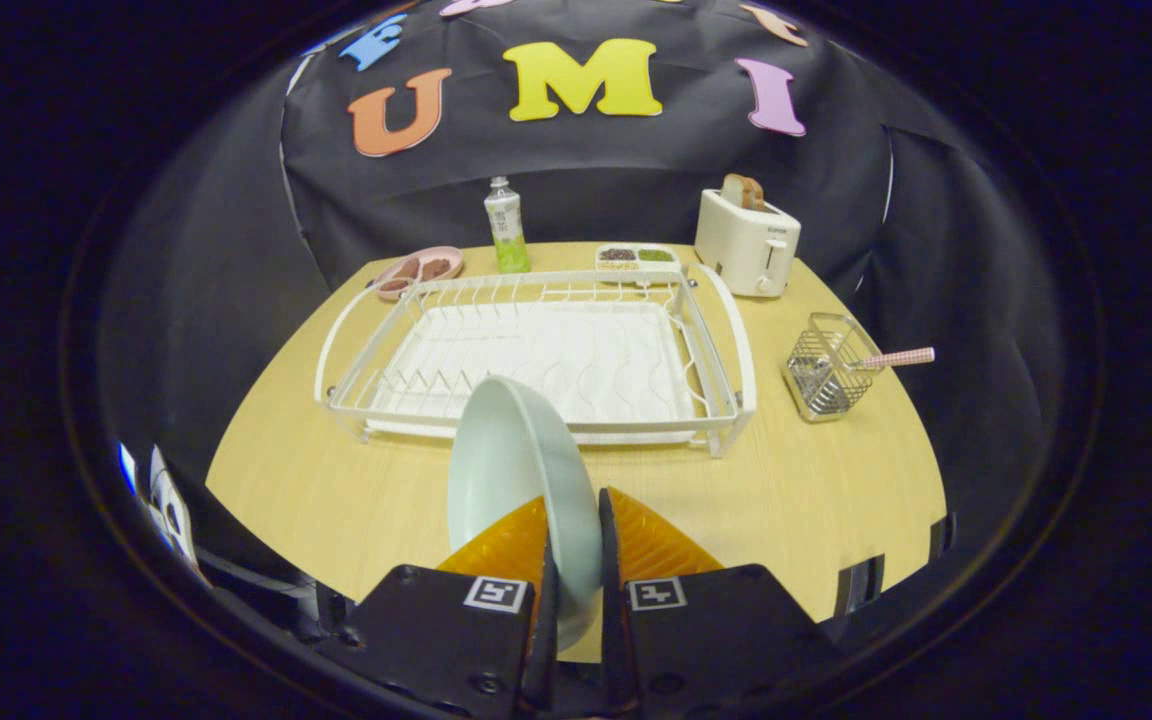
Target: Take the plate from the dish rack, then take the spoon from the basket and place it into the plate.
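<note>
- Gripping a pale plate [521, 480] on edge, the gripper [576, 560] has both fingers [511, 545] pressed against it, one on each face, so the plate stands upright between them.
- We see the plate held above the wooden table [786, 500], its upper rim reaching up in front of the near rail of the dish rack [536, 350].
- The white wire rack sits beyond the fingers in the middle of the table, with a white drip tray [576, 360] lying inside it.
- To the right of the rack, apart from it, stands a small wire basket [826, 365].
- A spoon [896, 357] rests in that basket, its patterned handle sticking out over the rim and pointing away from the rack.
- Behind the rack, along the far edge of the table, we make out a pink dish [419, 270] with brown pieces of food, a bottle [506, 228] with a green lower half, and a divided white tray [638, 258] holding dark and green contents.
- At the far right corner a white toaster [746, 245] carries a slice of bread [742, 190] in its slot.
- Black cloth hangs behind the table as the booth's wall [576, 180].
</note>
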A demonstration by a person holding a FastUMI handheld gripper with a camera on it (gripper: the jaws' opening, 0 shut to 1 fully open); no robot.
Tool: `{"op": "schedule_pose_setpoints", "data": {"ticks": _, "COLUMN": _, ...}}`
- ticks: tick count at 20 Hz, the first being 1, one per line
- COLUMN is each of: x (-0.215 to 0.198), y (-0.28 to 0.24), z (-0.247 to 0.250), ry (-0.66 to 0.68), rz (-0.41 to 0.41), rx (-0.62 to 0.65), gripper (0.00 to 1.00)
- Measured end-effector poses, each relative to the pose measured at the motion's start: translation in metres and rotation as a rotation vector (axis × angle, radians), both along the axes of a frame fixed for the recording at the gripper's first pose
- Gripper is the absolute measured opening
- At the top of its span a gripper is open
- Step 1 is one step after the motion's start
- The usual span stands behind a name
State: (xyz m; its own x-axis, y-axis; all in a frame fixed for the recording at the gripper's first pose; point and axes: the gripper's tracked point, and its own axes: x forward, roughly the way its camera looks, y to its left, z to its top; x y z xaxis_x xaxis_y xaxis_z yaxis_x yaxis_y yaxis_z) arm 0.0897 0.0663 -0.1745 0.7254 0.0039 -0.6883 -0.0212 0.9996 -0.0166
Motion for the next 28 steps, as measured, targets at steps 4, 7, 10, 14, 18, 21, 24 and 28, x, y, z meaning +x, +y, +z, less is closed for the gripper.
{"op": "schedule_pose_setpoints", "data": {"ticks": 4, "x": -0.003, "y": -0.011, "z": -0.020, "ry": -0.039, "rz": 0.069, "rx": 0.087, "gripper": 0.24}}
{"op": "schedule_pose_setpoints", "data": {"ticks": 7, "x": -0.010, "y": -0.032, "z": -0.043, "ry": -0.054, "rz": 0.074, "rx": 0.170, "gripper": 0.25}}
{"op": "schedule_pose_setpoints", "data": {"ticks": 10, "x": -0.013, "y": -0.051, "z": -0.069, "ry": -0.051, "rz": 0.047, "rx": 0.217, "gripper": 0.30}}
{"op": "schedule_pose_setpoints", "data": {"ticks": 14, "x": -0.011, "y": -0.060, "z": -0.086, "ry": -0.047, "rz": 0.029, "rx": 0.217, "gripper": 0.40}}
{"op": "schedule_pose_setpoints", "data": {"ticks": 18, "x": -0.012, "y": -0.061, "z": -0.091, "ry": -0.058, "rz": 0.050, "rx": 0.250, "gripper": 0.43}}
{"op": "schedule_pose_setpoints", "data": {"ticks": 21, "x": -0.006, "y": -0.085, "z": -0.084, "ry": -0.142, "rz": 0.003, "rx": 0.185, "gripper": 0.44}}
{"op": "schedule_pose_setpoints", "data": {"ticks": 24, "x": -0.008, "y": -0.096, "z": -0.073, "ry": -0.210, "rz": 0.030, "rx": 0.161, "gripper": 0.68}}
{"op": "schedule_pose_setpoints", "data": {"ticks": 28, "x": 0.002, "y": -0.139, "z": -0.042, "ry": -0.382, "rz": -0.004, "rx": 0.086, "gripper": 0.92}}
